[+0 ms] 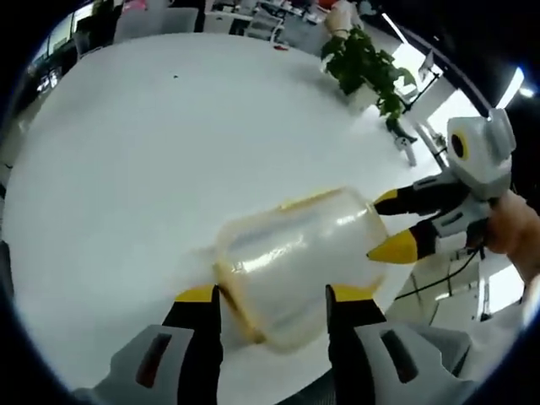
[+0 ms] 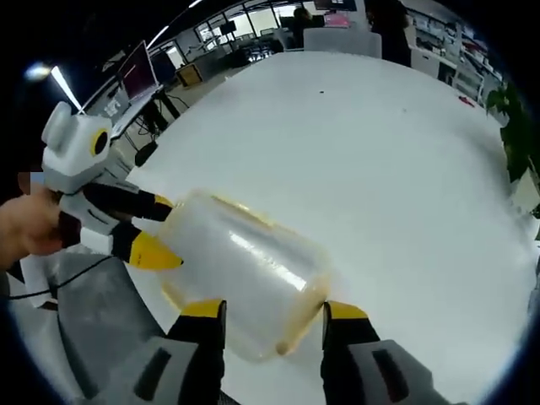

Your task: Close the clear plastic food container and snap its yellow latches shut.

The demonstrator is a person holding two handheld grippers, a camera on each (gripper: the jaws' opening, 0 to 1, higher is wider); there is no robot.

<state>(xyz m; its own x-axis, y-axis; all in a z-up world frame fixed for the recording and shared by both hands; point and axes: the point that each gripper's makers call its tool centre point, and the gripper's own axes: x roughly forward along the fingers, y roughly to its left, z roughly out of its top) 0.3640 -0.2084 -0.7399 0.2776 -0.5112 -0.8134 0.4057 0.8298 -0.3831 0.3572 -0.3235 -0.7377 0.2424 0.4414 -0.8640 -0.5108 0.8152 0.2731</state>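
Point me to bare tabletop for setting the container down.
Free: the white table beyond the container, up to the potted plant. Crowded: the near edge, where the left gripper and right gripper flank it.

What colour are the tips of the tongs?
Yellow tips on black fingers, best seen in the left gripper view.

Clear plastic food container [image 1: 297,268] with yellow-trimmed rim, tipped on its side at the white surface's [image 1: 152,169] edge.
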